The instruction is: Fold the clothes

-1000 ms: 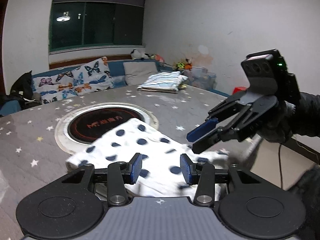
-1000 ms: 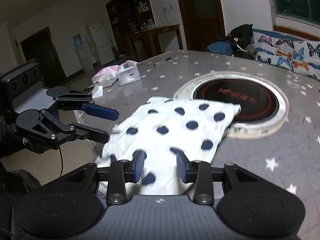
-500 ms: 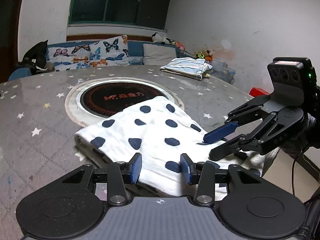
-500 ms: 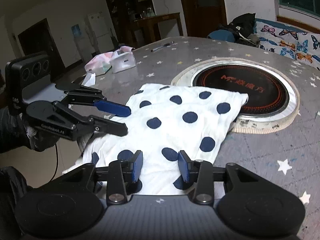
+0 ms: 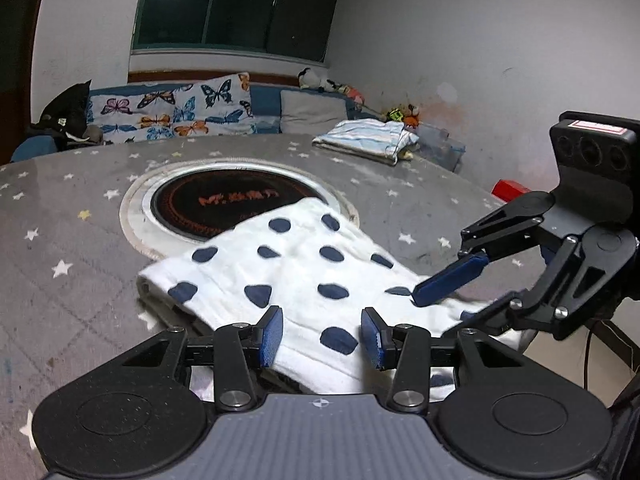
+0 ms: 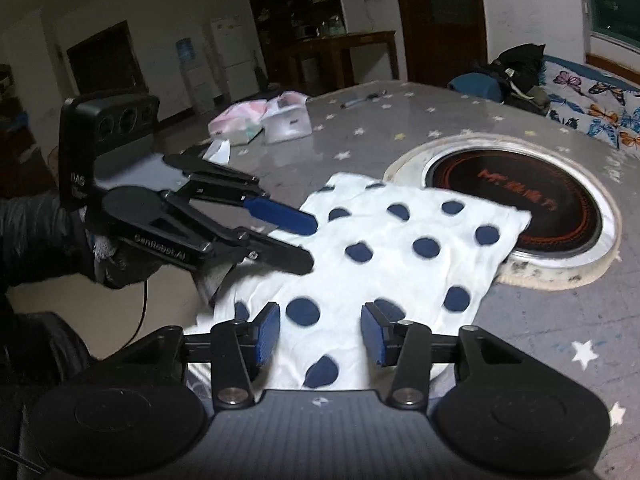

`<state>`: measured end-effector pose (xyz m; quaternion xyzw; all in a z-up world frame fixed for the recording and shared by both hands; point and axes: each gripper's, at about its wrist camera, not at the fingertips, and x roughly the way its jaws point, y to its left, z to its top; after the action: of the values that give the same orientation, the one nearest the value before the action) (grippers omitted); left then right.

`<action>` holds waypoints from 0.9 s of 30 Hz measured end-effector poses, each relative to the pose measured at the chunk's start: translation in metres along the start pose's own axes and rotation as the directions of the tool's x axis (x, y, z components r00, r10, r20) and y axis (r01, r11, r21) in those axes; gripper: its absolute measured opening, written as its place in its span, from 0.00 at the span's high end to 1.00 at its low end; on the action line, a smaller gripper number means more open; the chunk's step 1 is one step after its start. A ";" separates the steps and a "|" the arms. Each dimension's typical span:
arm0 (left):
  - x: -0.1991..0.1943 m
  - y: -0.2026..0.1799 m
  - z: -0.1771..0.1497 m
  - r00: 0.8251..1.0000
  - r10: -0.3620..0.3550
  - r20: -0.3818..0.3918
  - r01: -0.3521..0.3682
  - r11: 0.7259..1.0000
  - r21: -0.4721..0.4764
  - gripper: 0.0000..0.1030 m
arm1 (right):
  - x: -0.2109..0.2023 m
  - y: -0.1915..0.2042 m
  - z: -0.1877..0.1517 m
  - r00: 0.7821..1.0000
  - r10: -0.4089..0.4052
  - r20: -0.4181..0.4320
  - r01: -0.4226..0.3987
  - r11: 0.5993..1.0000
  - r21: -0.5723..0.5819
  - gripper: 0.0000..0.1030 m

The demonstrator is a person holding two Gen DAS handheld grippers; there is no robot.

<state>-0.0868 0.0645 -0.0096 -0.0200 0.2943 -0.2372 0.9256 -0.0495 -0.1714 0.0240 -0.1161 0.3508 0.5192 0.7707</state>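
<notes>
The spotted cloth (image 5: pixel 304 276) lies on the table (image 5: pixel 72 248), doubled over, its near end hanging off the edge. 1 striped pile (image 5: pixel 366 140) sits folded farther back. Both claws, left (image 5: pixel 320 338) and right (image 6: pixel 318 334), gape wide, holding nothing. More folds may be left.

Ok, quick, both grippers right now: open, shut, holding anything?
Left gripper: open, holding nothing, over the polka-dot cloth.
Right gripper: open, holding nothing.

A round cooktop (image 5: pixel 236 204) is set into the star-patterned table (image 5: pixel 60 216); butterfly cushions (image 5: pixel 168 110) line the far bench.
</notes>
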 end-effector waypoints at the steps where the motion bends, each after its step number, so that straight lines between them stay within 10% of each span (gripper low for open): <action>1: 0.000 0.000 -0.001 1.000 0.005 -0.002 -0.005 1.000 0.002 0.55 | 0.002 0.000 -0.002 1.000 0.000 -0.009 0.000 1.000 0.000 0.56; 27: 0.023 0.025 0.012 0.997 0.071 0.000 -0.071 0.996 -0.047 0.54 | 0.031 -0.048 0.040 0.998 -0.059 0.028 0.058 0.997 0.042 0.55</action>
<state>-0.0524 0.0752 -0.0164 -0.0316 0.2994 -0.1973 0.9329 0.0162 -0.1484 0.0240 -0.1027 0.3465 0.4905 0.7930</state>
